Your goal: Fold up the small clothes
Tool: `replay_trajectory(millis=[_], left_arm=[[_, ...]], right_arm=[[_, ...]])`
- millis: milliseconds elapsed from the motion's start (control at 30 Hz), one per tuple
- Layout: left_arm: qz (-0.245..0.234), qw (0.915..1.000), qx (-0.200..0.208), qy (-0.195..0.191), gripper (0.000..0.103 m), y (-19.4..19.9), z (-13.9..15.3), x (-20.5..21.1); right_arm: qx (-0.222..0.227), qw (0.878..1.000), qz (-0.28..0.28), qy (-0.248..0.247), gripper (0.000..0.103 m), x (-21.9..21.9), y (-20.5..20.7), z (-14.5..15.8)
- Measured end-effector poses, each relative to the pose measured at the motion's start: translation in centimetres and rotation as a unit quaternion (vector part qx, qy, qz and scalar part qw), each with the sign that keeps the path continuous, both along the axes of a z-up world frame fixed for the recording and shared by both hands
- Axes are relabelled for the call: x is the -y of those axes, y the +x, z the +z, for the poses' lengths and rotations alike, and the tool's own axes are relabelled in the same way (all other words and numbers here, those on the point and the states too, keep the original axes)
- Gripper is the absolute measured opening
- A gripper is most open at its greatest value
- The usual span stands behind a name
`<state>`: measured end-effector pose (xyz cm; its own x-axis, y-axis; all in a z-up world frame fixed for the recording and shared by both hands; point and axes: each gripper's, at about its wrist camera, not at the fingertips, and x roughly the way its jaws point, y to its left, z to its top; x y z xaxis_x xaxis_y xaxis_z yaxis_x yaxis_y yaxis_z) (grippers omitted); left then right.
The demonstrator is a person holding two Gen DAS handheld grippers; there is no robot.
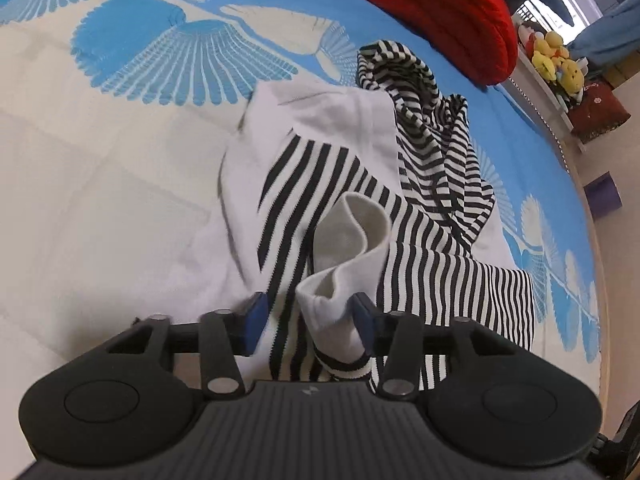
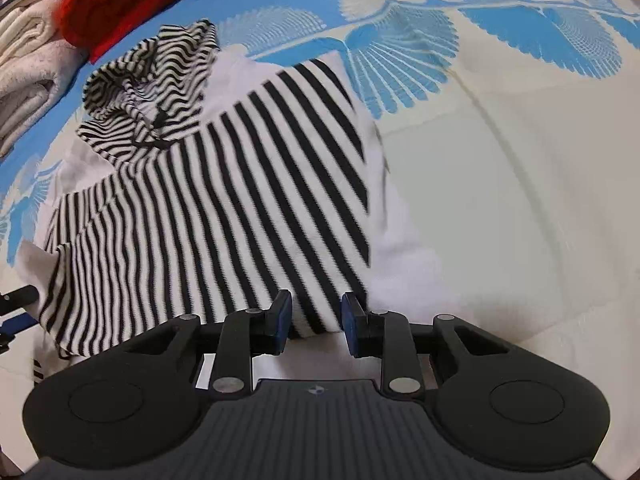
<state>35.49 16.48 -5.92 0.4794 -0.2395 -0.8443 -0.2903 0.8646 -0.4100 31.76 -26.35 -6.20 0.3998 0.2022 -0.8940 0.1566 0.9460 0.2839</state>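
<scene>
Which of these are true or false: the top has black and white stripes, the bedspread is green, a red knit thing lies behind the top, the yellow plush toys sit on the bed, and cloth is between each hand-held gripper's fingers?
1. The small knit top has black and white stripes. True.
2. The bedspread is green. False: it is blue and cream with a fan pattern.
3. A red knit garment lies behind the top. True.
4. The yellow plush toys sit on the bed. False: they sit on a shelf beside it.
5. Cloth lies between the fingers of the left hand-held gripper and the right hand-held gripper. True.
</scene>
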Motion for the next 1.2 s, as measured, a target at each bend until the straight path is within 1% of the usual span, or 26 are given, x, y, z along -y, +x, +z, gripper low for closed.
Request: replay_trajectory(millis=[33,100,133,233,267,300,367,400,467,500,533,567,600,633,700,800,833,867,900,933,967,1000,1033,1067,1133,1200], left_arm=[[-0.002,1.0000,0.001,0.009,0.015,-0.1,0.3,0.0],[0.007,0.9990,-0.009,0.042,0.010,-0.6,0.6,-0.3],[0.021,0.9980,-0.021,0.057,0.005,-0.8,0.7,-0.7],[0.062,0.9945,-0.051,0.067,0.005,-1.6,0.7,-2.3],[0.069,0.9939,-0.045,0.074,0.005,-1.9,1.0,-2.5],[0.068,0.9942,-0.026,0.080,0.006,-2.0,1.7,-2.5],[0.046,0.9954,0.002,0.084,0.006,-1.9,2.6,-2.1],[0.025,0.9965,0.019,0.077,0.010,-1.7,2.8,-1.6],[-0.019,0.9972,0.030,0.065,0.021,-1.2,2.2,-0.5],[-0.050,0.9961,0.021,0.070,0.035,-0.8,1.2,0.4],[-0.076,0.9935,0.005,0.084,0.042,-0.5,0.1,1.1],[-0.102,0.9879,-0.020,0.115,0.042,-0.2,-1.5,1.9],[-0.113,0.9817,-0.040,0.148,0.051,-0.1,-2.6,2.3],[-0.115,0.9786,-0.035,0.167,0.059,-0.3,-2.9,2.4],[-0.112,0.9767,-0.033,0.180,0.055,-0.1,-2.0,2.8],[-0.113,0.9786,0.011,0.171,0.055,-0.5,-0.5,3.0],[-0.123,0.9761,0.011,0.179,0.055,-0.5,-0.7,3.2],[-0.130,0.9725,-0.006,0.193,0.055,-0.3,-1.4,3.4],[-0.131,0.9703,-0.037,0.200,0.059,-0.2,-2.7,3.1],[-0.121,0.9744,-0.044,0.185,0.063,-0.3,-3.2,2.6],[-0.107,0.9776,-0.045,0.176,0.063,-0.4,-3.0,2.2],[-0.104,0.9775,-0.045,0.178,0.063,-0.3,-2.4,2.2],[-0.108,0.9755,-0.031,0.189,0.063,-0.3,-1.5,2.4],[-0.114,0.9720,-0.005,0.206,0.063,-0.5,-0.2,2.8],[-0.121,0.9640,0.038,0.234,0.064,-0.7,1.7,3.3],[-0.115,0.9605,0.070,0.243,0.064,-0.7,3.5,3.8]], right_arm=[[0.007,1.000,0.005,-0.003,0.028,-0.3,0.0,0.3],[0.023,0.999,0.019,-0.010,0.028,-1.1,0.0,0.8],[0.031,0.999,0.026,-0.012,0.028,-1.5,0.1,1.1],[0.047,0.998,0.039,-0.005,0.028,-2.3,0.3,1.7],[0.047,0.998,0.041,-0.002,0.028,-2.6,0.4,1.7],[0.045,0.998,0.042,-0.002,0.028,-2.8,0.5,1.6],[0.034,0.999,0.041,-0.006,0.029,-3.3,0.7,1.2],[0.028,0.999,0.039,-0.010,0.029,-3.5,0.8,1.0],[0.013,0.999,0.036,-0.020,0.028,-3.8,0.9,0.4],[0.005,0.999,0.035,-0.026,0.028,-3.9,1.0,0.0],[-0.002,0.999,0.034,-0.033,0.028,-4.0,1.1,-0.3],[-0.007,0.999,0.034,-0.037,0.029,-4.0,1.0,-0.6],[-0.009,0.999,0.034,-0.041,0.029,-4.1,0.9,-0.9],[-0.011,0.998,0.035,-0.046,0.029,-4.1,0.9,-1.1],[-0.005,0.998,0.033,-0.048,0.028,-4.1,0.9,-1.0],[0.017,0.999,0.030,-0.037,0.029,-3.6,0.7,-0.1],[0.022,0.999,0.031,-0.036,0.029,-3.4,0.7,0.0],[0.020,0.999,0.028,-0.036,0.029,-3.1,0.7,-0.2],[0.010,0.999,0.021,-0.040,0.029,-2.7,0.8,-0.5],[-0.007,0.999,0.011,-0.049,0.029,-2.2,0.8,-1.2],[-0.012,0.999,0.006,-0.052,0.029,-1.9,0.8,-1.4],[-0.008,0.999,0.004,-0.051,0.028,-1.8,0.7,-1.3],[-0.004,0.999,0.004,-0.054,0.028,-1.8,0.7,-0.9],[0.004,0.998,0.007,-0.059,0.029,-1.9,0.5,-0.4],[0.033,0.997,0.019,-0.071,0.029,-2.3,0.1,0.9],[0.063,0.994,0.028,-0.080,0.029,-2.7,-0.3,2.2]])
